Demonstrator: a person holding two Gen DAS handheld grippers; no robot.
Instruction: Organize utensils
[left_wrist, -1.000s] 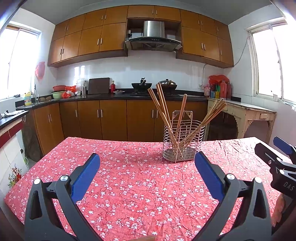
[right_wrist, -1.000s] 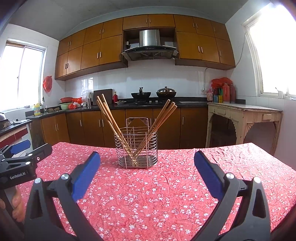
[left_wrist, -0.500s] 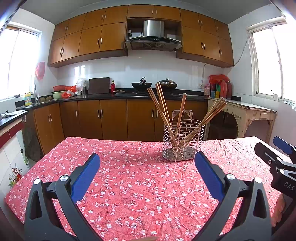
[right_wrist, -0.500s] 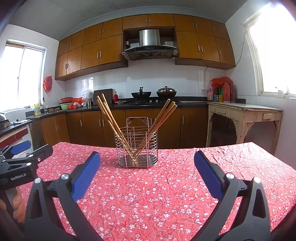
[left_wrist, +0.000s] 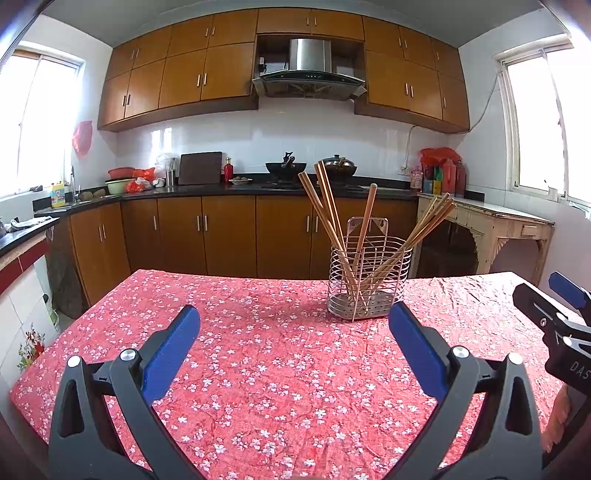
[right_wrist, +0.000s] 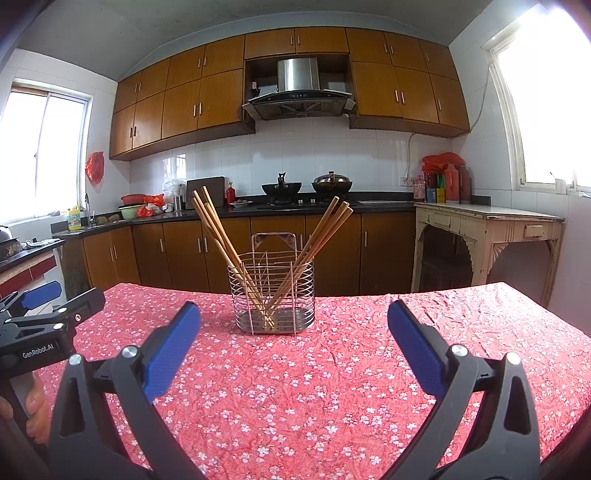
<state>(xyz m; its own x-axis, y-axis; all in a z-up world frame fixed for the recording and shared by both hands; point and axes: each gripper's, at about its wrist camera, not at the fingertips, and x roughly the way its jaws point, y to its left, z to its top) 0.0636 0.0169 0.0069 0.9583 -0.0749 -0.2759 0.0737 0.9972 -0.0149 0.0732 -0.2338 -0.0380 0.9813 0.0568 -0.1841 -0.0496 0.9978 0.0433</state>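
Note:
A wire utensil holder stands on the table with the red floral cloth. Several wooden chopsticks lean out of it to both sides. In the right wrist view the holder sits straight ahead with the chopsticks fanned left and right. My left gripper is open and empty, short of the holder. My right gripper is open and empty, also short of it. Each gripper shows at the edge of the other's view: the right one and the left one.
Kitchen cabinets and a black counter with a wok run behind the table. A pale side table stands at the back right. The table's left edge drops to a tiled floor.

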